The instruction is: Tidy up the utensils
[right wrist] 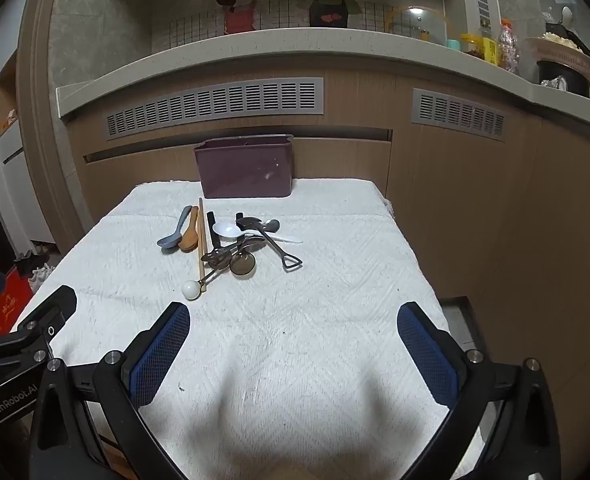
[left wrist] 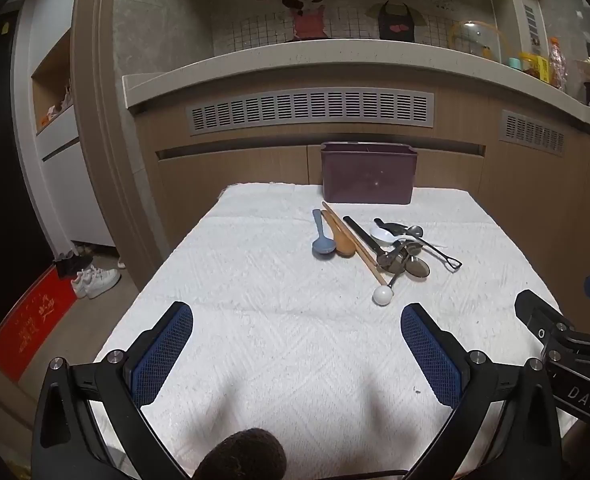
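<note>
Here, purple bin stands upright at far edge of white cloth; inside not visible. Utensil pile lies loose just before it: blue spoon, wooden spoon, chopstick, metal spoons. Writing: "DAS" on right gripper's body, "GenRobot.AI" on left one's. Left gripper and right gripper both released, jaws wide, nothing between, hovering over near edge, tilted down.

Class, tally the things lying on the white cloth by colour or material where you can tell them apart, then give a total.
Blue spoon: 1
Wooden spoon: 1
Wooden chopsticks: 1 set
White spoon: 1
Purple bin: 1
Dark metal utensils: tangled, count unclear
Total: 5 plus the metal pile
</note>
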The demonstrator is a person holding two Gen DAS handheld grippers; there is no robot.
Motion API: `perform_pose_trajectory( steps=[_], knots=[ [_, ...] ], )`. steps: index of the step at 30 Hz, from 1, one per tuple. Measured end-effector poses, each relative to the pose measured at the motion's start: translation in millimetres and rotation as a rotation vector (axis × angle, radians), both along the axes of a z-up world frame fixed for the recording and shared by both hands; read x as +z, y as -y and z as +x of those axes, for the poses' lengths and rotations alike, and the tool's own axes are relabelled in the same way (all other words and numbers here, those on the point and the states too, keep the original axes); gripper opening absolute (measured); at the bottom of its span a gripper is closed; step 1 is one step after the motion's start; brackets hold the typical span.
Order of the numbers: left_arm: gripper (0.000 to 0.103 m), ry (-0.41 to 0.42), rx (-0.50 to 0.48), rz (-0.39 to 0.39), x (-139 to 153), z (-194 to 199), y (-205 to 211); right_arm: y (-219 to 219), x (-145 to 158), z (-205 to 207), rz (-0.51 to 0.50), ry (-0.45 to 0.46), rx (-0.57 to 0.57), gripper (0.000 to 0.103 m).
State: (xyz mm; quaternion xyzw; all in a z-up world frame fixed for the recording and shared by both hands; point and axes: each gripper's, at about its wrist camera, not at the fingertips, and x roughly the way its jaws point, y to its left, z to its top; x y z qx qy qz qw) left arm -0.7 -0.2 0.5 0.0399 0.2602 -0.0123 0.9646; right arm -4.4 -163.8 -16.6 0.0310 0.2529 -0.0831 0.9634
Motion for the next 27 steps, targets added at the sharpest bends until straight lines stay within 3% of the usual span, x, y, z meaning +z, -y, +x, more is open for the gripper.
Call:
perform_pose_trajectory(
  steps=[12, 14, 27],
  knots=[
    [0.103, 0.003, -0.016, -0.022, -5, -2, -1, -3, -12, 4, -0.008, 0.003, 0.008, 0.103],
    [0.103, -0.001, -0.014, -0.024, -5, -2, -1, -1, -2, -1, 0.003, 0.007, 0.007, 0.103],
    [0.103, -0.006, -0.021, -0.025, -4, -1, -1, 1, -1, 0, 0.008, 0.005, 0.005, 0.103]
  ],
)
